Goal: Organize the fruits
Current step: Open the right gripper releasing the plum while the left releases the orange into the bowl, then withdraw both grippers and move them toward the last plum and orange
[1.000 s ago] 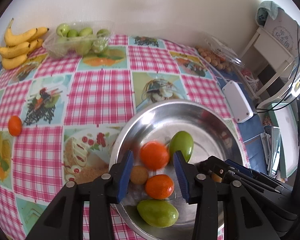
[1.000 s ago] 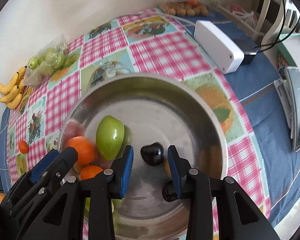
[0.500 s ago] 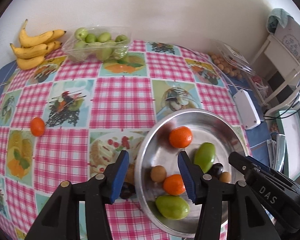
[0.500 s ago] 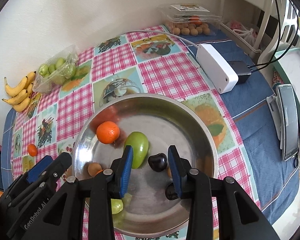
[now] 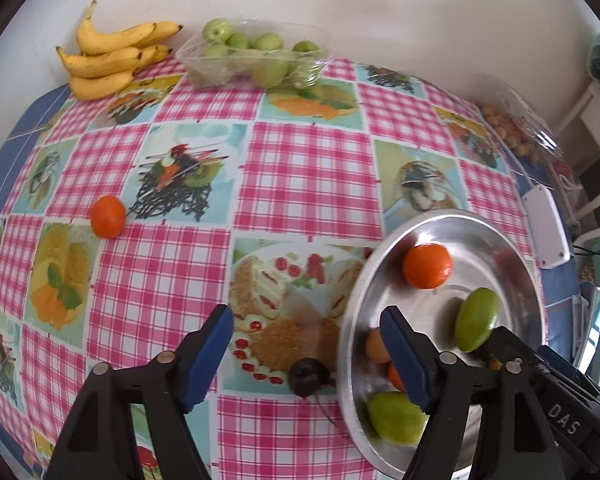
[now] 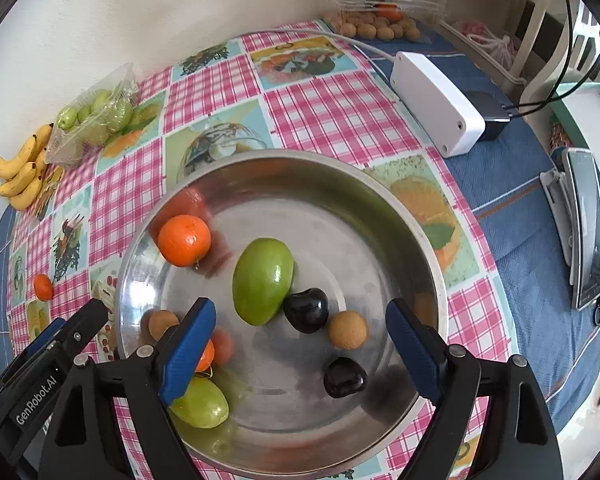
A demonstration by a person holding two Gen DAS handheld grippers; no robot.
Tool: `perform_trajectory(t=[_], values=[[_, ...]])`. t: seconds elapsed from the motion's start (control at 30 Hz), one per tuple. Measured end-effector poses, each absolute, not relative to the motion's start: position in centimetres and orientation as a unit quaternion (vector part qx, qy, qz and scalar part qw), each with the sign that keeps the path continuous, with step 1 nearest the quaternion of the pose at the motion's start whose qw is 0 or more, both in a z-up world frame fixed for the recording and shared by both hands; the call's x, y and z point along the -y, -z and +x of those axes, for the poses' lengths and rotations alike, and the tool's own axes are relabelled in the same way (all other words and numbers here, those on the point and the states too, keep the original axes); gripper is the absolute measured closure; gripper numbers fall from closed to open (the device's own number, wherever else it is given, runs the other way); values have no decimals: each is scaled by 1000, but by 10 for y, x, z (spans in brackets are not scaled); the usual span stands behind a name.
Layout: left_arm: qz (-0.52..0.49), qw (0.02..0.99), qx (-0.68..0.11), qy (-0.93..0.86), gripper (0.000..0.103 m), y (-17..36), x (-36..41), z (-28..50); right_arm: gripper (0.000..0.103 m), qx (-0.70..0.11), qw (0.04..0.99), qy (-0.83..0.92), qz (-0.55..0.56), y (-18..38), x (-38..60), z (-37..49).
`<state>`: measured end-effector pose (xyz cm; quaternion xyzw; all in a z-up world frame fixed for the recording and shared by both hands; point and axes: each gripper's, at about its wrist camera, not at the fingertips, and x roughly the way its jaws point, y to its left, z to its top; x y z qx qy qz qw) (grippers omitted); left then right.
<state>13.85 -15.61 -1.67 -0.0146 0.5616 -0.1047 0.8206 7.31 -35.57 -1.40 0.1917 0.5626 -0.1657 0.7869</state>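
A: Left wrist view first. Where's the stray fruit?

B: A dark cherry (image 5: 309, 377) lies on the counter (image 5: 308, 168) just outside the steel bowl (image 5: 516, 264), slightly right of centre between the left gripper (image 5: 306, 354) and its wide, empty jaws. Its thin stem trails toward the camera. A loose tangerine (image 5: 108, 216) sits well apart, far left.

A: Right wrist view?

B: The right gripper (image 6: 300, 348) hovers over the bowl, jaws wide, holding nothing. The green mango (image 6: 263, 280) has its long axis tilted up-right. I judge the left nearer the cherry.
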Motion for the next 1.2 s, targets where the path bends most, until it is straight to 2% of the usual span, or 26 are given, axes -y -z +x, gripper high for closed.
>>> perform_trajectory(t=[0.17,0.23,0.3,0.43,0.5,1.2], values=[[-10,818,-568,88,22,24,152,141,15,-566,783,168,195,18,355,72],[-9,817,-571,81,16,27,150,141,12,-567,783,167,195,19,354,72],[-9,817,-572,76,0,30,148,142,10,-567,783,168,195,20,353,72],[-5,822,-565,68,0,30,145,141,9,-568,782,167,193,22,351,72],[1,824,-562,63,0,30,144,142,0,-572,779,170,191,23,350,72],[11,823,-564,65,0,30,139,140,0,-573,781,165,185,22,343,73]])
